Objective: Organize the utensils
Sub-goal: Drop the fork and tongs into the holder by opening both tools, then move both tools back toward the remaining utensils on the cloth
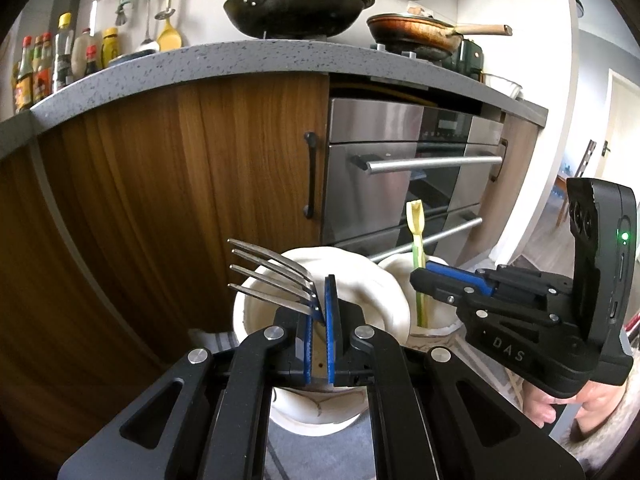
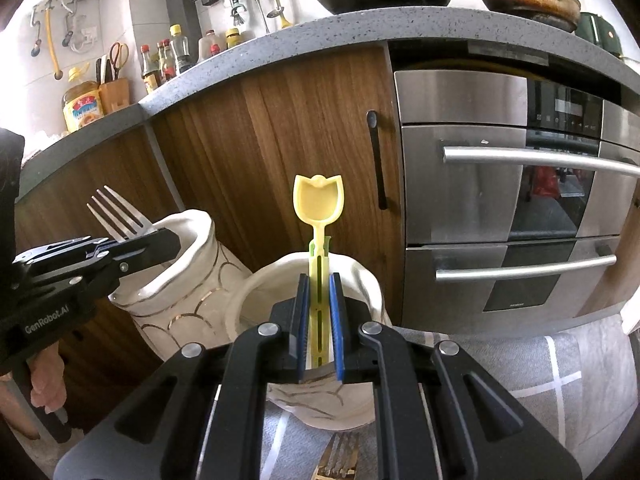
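Forks and spoons look to be getting a vase each, which would explain why I hold one utensil in either hand over its own mouth. My landmark is the right vase (image 2: 256, 300), the white one with gold lines nearest my right hand.

My right gripper (image 2: 319, 280) is clamped on the stem of the yellow tulip spoon (image 2: 319, 200), bowl up and upright, directly above that vase's opening with the stem's lower end already dipping inside. Holding it by the stem keeps the bowl on top and lets the handle slide straight down.

Just left of the right vase stands the left vase (image 2: 188, 256), the two nearly touching. My left gripper (image 1: 320, 300) is closed on the metal fork (image 1: 272, 276) near the root of its tines, which point up and away to the left of that vase's rim. I judge the tilt leaves the handle aimed into the mouth, though the handle itself is hidden behind the jaws.

More cutlery (image 2: 336, 460) lies on the grey mat (image 2: 520, 360) in front of the right vase, so sorting is not finished.
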`<state>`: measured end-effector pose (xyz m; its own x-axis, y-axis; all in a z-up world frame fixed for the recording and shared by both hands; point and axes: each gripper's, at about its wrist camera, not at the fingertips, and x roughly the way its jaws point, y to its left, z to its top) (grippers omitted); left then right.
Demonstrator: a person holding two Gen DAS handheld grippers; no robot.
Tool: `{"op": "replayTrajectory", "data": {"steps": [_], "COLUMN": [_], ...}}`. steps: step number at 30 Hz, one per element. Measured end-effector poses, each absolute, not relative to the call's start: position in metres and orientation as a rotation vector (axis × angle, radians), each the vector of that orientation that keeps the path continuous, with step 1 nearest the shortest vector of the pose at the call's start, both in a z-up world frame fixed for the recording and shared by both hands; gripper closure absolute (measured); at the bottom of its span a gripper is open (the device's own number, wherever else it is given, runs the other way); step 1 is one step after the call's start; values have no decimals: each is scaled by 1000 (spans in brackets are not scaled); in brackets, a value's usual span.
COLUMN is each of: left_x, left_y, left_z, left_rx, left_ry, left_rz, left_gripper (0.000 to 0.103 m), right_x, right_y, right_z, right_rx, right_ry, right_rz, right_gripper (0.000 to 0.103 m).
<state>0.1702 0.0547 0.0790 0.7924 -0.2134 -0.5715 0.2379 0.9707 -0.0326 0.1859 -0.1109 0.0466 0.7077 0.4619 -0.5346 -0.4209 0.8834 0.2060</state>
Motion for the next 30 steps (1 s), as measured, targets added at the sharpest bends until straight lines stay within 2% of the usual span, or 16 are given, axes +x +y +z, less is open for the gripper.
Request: {"op": "replayTrajectory", "data": {"steps": [10, 13, 16, 18, 21, 24, 26, 30], "left_x": [171, 171, 169, 168, 165, 161, 158, 156], "left_y": [57, 60, 62, 63, 65, 65, 67, 73], "left_z": [80, 81, 83, 85, 89, 94, 99, 105], "left_rx": [32, 22, 21, 24, 25, 38, 45, 32], "left_ry": [609, 604, 592, 581, 562, 531, 501, 473], "left_rz": [-240, -231, -222, -218, -212, -192, -168, -148], "left_gripper": [96, 80, 79, 76, 67, 49, 34, 33], "right_x": [186, 186, 185, 184, 184, 183, 180, 173], "right_y": [-112, -113, -114, -115, -117, -118, -119, -124], "right_z": [46, 48, 50, 50, 51, 54, 57, 65], "right_rx": [79, 88, 88, 96, 103, 107, 108, 111], "right_ry": [610, 605, 595, 595, 594, 587, 581, 549], "right_rz": [491, 497, 493, 492, 489, 490, 490, 482], "right_gripper": [93, 90, 84, 74, 74, 69, 65, 61]}}
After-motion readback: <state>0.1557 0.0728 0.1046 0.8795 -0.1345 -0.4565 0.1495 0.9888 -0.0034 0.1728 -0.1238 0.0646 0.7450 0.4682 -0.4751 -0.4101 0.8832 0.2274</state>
